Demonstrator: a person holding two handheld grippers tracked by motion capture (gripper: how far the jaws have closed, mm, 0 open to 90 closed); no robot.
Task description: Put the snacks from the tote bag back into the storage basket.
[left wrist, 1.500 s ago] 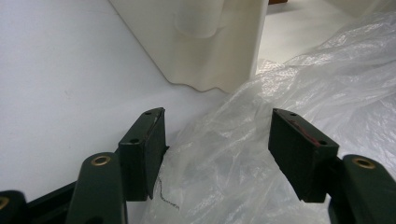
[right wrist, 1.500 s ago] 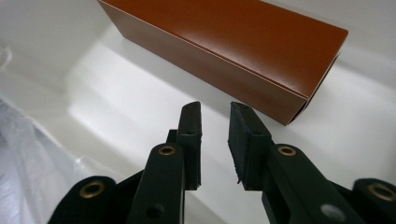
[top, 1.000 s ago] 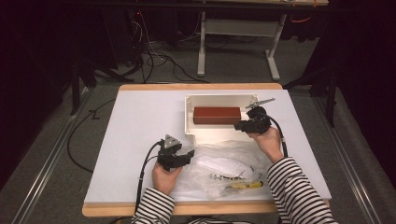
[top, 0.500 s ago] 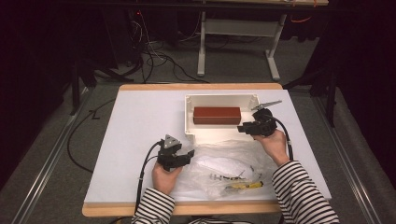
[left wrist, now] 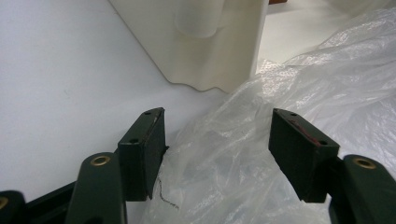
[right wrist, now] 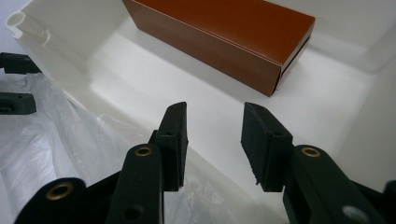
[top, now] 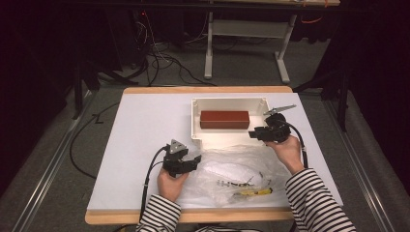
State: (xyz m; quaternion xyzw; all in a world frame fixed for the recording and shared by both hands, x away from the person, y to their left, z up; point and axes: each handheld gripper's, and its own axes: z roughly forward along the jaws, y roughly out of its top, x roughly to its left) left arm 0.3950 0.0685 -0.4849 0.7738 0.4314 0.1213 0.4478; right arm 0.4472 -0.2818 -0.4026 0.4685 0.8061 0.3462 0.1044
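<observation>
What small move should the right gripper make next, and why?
Probably draw it back to the bag. The right gripper hangs over the tray rim, its jaws just opened and empty; the brown box already lies inside. The left gripper stands open around the bag's edge.

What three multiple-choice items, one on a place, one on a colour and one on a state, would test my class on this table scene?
1. Where is the box?
A. inside the white tray
B. on the clear plastic bag
C. on the floor

2. What colour is the box?
A. blue
B. reddish brown
C. green

3. How do the right gripper jaws stand?
A. clamped on the box
B. clamped on the tray wall
C. apart, nothing between them

Answers: 1 A, the tray's walls surround it; 2 B, both the high view and the right gripper view show it so; 3 C, the tray floor shows through the gap between them.
</observation>
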